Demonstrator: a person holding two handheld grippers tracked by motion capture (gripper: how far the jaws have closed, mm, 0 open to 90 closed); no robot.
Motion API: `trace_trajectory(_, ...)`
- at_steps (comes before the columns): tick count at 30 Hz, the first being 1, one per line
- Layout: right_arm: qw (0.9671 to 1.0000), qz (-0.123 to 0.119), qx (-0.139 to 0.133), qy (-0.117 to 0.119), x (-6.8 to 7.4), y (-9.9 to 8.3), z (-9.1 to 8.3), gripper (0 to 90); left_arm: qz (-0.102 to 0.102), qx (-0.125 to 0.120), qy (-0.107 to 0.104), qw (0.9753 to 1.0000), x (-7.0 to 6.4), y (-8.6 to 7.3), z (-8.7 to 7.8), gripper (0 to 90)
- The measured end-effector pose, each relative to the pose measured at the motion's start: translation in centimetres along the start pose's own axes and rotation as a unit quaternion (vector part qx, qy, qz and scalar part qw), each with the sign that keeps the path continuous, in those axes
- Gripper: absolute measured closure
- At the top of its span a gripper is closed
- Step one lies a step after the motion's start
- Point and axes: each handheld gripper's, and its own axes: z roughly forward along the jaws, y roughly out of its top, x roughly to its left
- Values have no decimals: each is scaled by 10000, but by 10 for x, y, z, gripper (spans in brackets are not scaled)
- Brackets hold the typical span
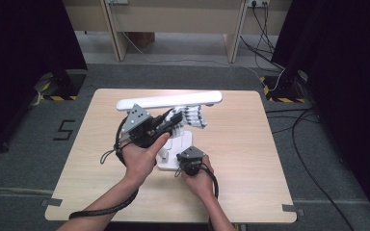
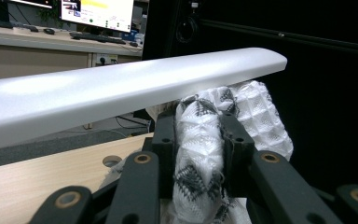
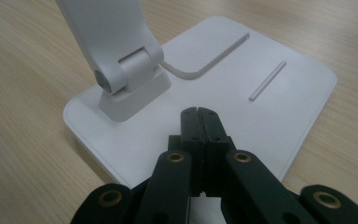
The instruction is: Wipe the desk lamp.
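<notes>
Lamp: plain white all over, head bar, arm, flat base. Cloth: white waffle weave, black zigzag stitching in patches. Left tongs: matt black, brass-coloured rivets, grey plate on top. Right tongs: same black, same brass rivets. Worktop: pale wood grain, light beige. Floor: grey carpet, black "5" marked on it, yellow-black hazard tape at corners

Light wooden table lying beneath both grippers. Black cables trailing over grey floor, well right of them. Monitor glowing on a desk far ahead.
</notes>
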Motion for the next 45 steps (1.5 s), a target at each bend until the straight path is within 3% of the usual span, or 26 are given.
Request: trace_trajectory(45,10000,-8,7,-42,1,0,0,900,-17,-25,369,9993,34,-5,-30,713)
